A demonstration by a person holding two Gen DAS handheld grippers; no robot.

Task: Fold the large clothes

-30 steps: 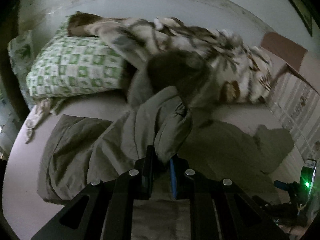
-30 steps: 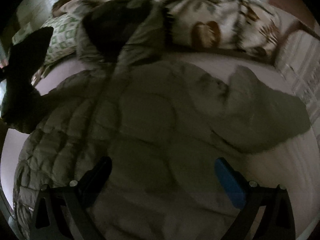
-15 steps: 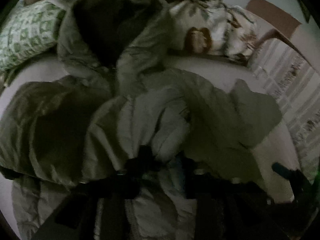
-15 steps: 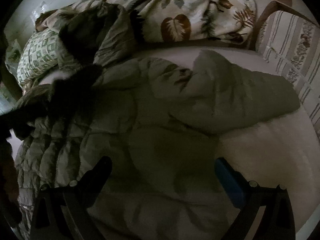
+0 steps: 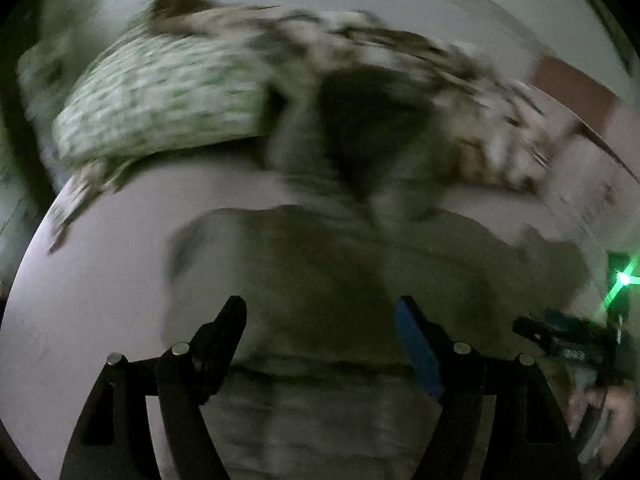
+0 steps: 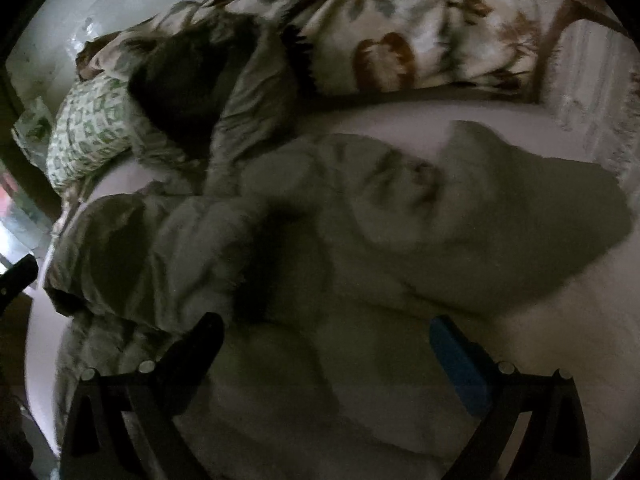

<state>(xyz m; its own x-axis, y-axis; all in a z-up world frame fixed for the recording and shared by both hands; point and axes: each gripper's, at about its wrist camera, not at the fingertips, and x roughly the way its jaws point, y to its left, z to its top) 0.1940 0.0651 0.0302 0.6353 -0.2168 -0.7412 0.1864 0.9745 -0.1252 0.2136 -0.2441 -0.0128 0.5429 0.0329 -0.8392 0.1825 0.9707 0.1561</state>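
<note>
An olive-green puffy jacket (image 5: 320, 272) lies spread on the pale bed, its dark-lined hood (image 5: 360, 120) toward the pillows. In the right wrist view the jacket (image 6: 360, 260) has its left sleeve folded in over the body and its right sleeve (image 6: 540, 208) lying out to the right. My left gripper (image 5: 320, 312) is open and empty just above the jacket's lower body. My right gripper (image 6: 326, 328) is open and empty above the jacket's lower part. The right gripper also shows at the right edge of the left wrist view (image 5: 568, 340).
A green-and-white patterned pillow (image 5: 160, 100) lies at the back left. A leaf-print blanket (image 6: 420, 32) is bunched along the back. A striped cloth (image 6: 600, 92) and wooden frame stand at the right. Bare sheet (image 5: 92, 280) lies left of the jacket.
My left gripper was shut on the left sleeve, carried it over the jacket body, then opened and let go. It has pulled back. The right gripper stayed open and shifted slightly.
</note>
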